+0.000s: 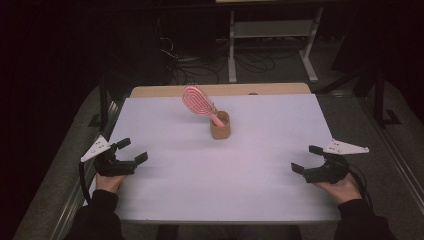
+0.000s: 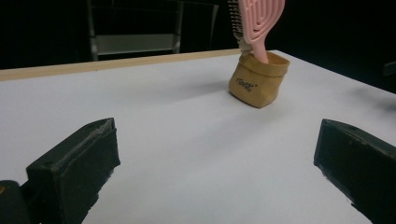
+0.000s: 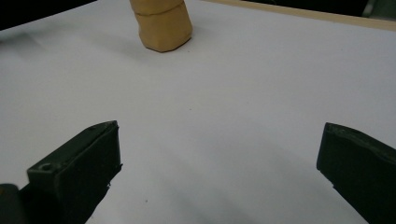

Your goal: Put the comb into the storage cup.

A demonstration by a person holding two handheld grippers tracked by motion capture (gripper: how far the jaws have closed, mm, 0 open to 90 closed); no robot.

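High view: a pink hairbrush (image 1: 198, 102) stands handle-down in a small tan pouch (image 1: 220, 126) near the far centre of the white table (image 1: 210, 185). The brush head is an oval of looped, open ribs and leans up and to the left above the pouch rim; the pouch is a short, soft-sided cup with a rolled top. The table surface is flat, matte and pale, with a bare wood strip along its far edge. The left gripper (image 1: 131, 151) rests at the near left edge and the right gripper (image 1: 306, 159) at the near right edge, each held in a hand and well apart from the pouch; both stand with jaws spread wide and nothing between them. A grey three-cornered plate sits on top of each gripper. Left gripper view: the two black, blocky jaws rise at the lower corners, far apart, over bare table. The pouch (image 2: 258, 79) sits ahead and right of centre, its paper-like wall creased, with small dark printed lettering on the side; the brush (image 2: 257, 23) rises from it, pale bristles visible along the left edge of the head. Right gripper view: the jaws again stand wide and empty over the white surface, and the lower part of the pouch (image 3: 161, 24) shows at the top, folded in horizontal bands.
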